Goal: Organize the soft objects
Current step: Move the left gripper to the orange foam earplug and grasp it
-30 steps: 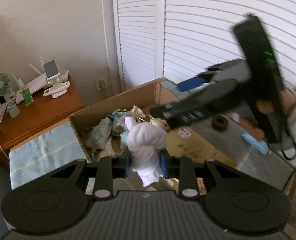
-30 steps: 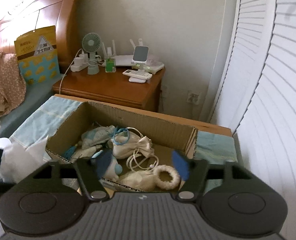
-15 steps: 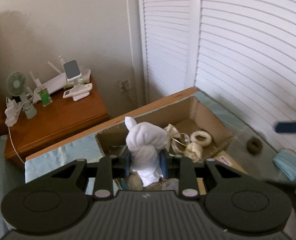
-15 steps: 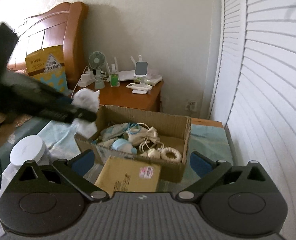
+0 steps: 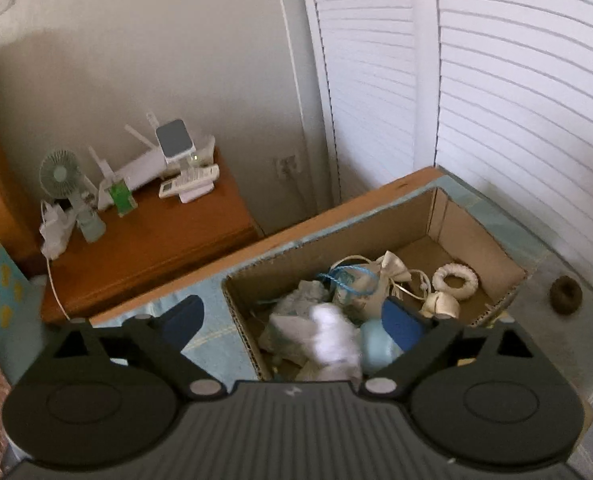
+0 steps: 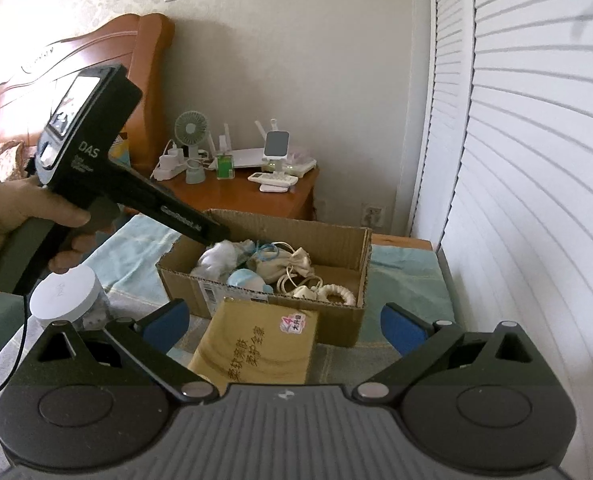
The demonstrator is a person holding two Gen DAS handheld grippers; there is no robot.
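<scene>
Half a second ago the left gripper [image 5: 292,316] was clamped on the white cloth [image 5: 332,340]; now its jaws stand wide apart and the cloth, blurred, is in the box [image 5: 476,236] below them, at the near-left end among the other soft things. From the right wrist view the left gripper's tip is over that same end of the box, at about 10 o'clock from the box centre, and the left hand [image 6: 32,208] holds the handle at 9 o'clock.

Right gripper [image 6: 284,322] is also released, with both blue pads far apart and nothing between them. Just beyond it lies a yellow packet [image 6: 256,344], its far edge against the front wall of the box. At 9 o'clock from the packet stands a jar [image 6: 66,296] with a white lid.

Inside the box, beside the white cloth, lies a light blue round thing [image 6: 244,280]. At the middle is a beige pouch [image 6: 280,266] with a blue cord on it, and toward 3 o'clock is a white ring [image 6: 338,294]. Outside the box, at 3 o'clock in the left wrist view, a dark ring [image 5: 565,294] lies on the glass table [image 5: 572,344].

Farther, at 11 o'clock, is a wooden nightstand [image 6: 252,196] with a small fan [image 6: 191,130], a router [image 6: 248,156] and a remote [image 6: 272,178]. Behind it is the wall, and white louvered doors [image 6: 536,160] fill the 3 o'clock side.
</scene>
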